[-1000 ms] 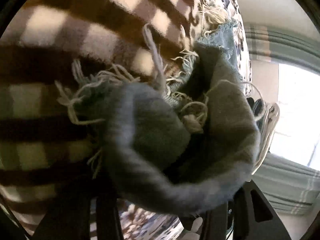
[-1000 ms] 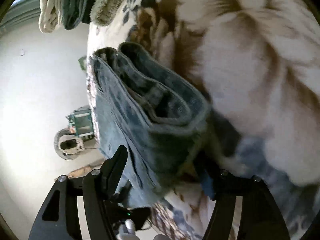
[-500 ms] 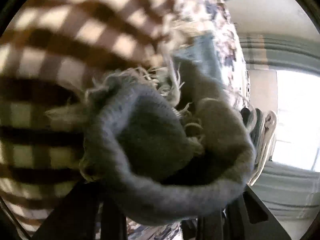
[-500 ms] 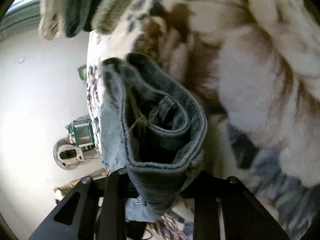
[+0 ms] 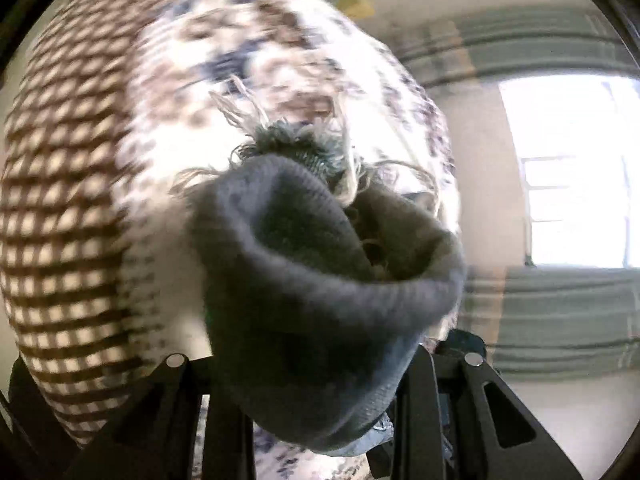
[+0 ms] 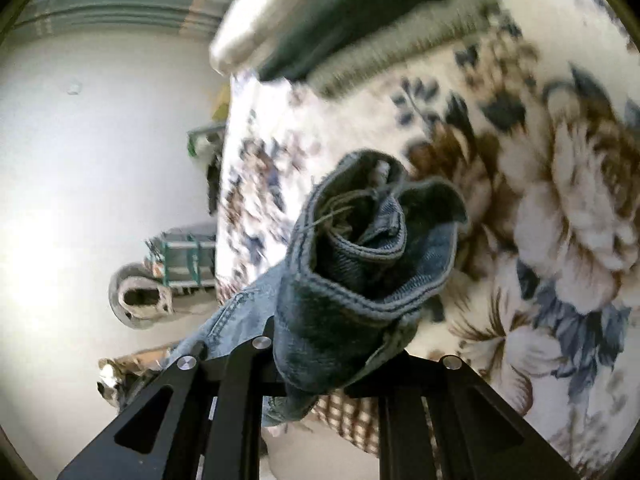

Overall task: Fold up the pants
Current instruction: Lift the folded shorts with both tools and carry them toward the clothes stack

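Your left gripper (image 5: 320, 364) is clamped on a bunched fold of the denim pants (image 5: 320, 280), near the frayed hem (image 5: 296, 144) whose loose threads stick up beyond the fold. The cloth bulges out over the jaws and hides their tips. Behind it lies the floral blanket (image 5: 280, 60), with a brown checked cloth (image 5: 60, 200) to the left and a bright window (image 5: 580, 172) to the right.

Your right gripper (image 6: 340, 376) pinches another rolled section of the pants (image 6: 360, 280), raised above the floral blanket (image 6: 560, 200). Folded clothes (image 6: 360, 12) lie stacked at the blanket's far edge.
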A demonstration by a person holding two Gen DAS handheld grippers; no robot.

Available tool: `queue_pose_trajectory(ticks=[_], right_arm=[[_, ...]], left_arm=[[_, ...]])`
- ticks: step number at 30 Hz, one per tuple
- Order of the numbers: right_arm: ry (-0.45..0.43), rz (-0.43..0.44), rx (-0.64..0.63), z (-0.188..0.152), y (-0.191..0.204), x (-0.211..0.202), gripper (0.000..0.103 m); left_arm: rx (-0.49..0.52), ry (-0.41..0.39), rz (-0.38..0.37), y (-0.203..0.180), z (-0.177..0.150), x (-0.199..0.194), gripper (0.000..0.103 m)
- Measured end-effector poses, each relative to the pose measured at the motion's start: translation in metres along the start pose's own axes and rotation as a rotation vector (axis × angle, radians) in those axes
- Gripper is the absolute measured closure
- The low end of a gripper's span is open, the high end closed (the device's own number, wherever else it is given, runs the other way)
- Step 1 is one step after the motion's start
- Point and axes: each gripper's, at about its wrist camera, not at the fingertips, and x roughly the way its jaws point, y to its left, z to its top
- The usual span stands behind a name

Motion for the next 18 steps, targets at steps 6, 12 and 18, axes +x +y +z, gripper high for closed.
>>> queue_pose_trajectory(ticks=[6,12,18], right_arm=[[-0.213,0.053,0.018,0.052,0.07,-0.074,0.087],[-0.488,0.09,0.013,0.143,0.136,-0.128,0.087],[-0.651,0.049,0.022,0.224,0.133,-0.125,0.087]], left_arm=[[0.147,0.079,-0.14,-0.124,0.043,0.026,0.078],[0.3,0.168,-0.301,-0.263,0.094,0.099,0.078],[0.461,0.268,-0.323,-0.335,0.125,0.214,0.078]])
